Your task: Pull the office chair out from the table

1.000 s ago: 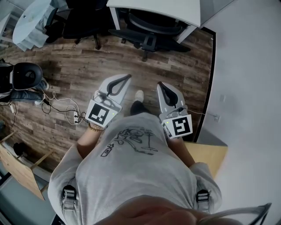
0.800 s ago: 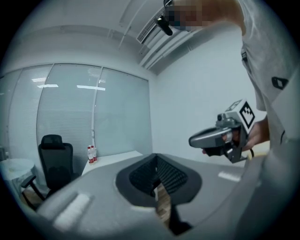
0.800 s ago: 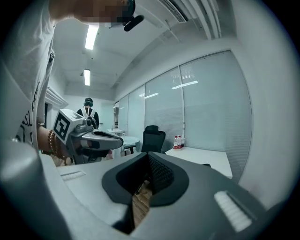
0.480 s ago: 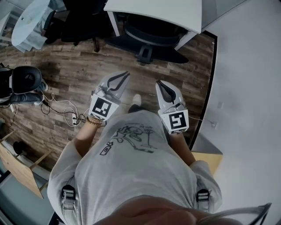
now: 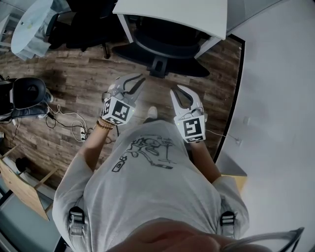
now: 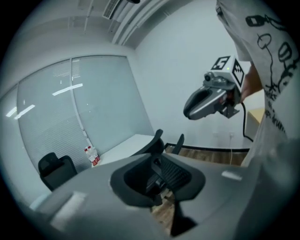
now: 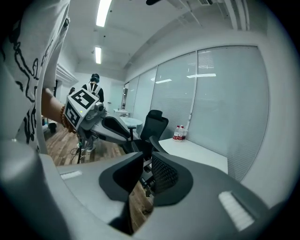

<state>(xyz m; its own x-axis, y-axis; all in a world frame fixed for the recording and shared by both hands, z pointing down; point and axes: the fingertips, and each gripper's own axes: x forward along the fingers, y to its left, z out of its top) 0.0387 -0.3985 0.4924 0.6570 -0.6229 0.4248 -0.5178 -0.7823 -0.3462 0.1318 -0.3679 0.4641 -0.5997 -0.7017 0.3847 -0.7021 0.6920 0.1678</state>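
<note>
Step in hand: approach, no contact yet. Office chair (image 5: 165, 42) is tucked under the white table (image 5: 187, 15) at the far side. Its backrest looks to face the near side, and the base pokes out onto the wood floor (image 5: 74, 78).

Left gripper (image 5: 134, 81) and right gripper (image 5: 178, 93) are held in front of the torso, both aimed at the chair and well apart from it. Jaws on both are opening with nothing between them; the chair only shows through the gaps at a distance.

Next move, my read:
- Close in.
- Put one spread jaw on each side of the backrest or the armrests.
- Clamp both.
- Pull straight toward the near side.

Edges and room:
- The table legs flank the chair left and right, so keep the pull square to avoid clipping them.
- The wall (image 5: 275, 98) with its dark skirting runs close on the right, so there's no room to swing that way.
- A cable tangle (image 5: 69, 123) lies on the floor near left.
- A second dark chair (image 5: 86, 27) stands far left.
- The floor between the person and the chair is free, but the person's shoe (image 5: 153, 111) is in the roll-out line, so they'll need to step back.
</note>
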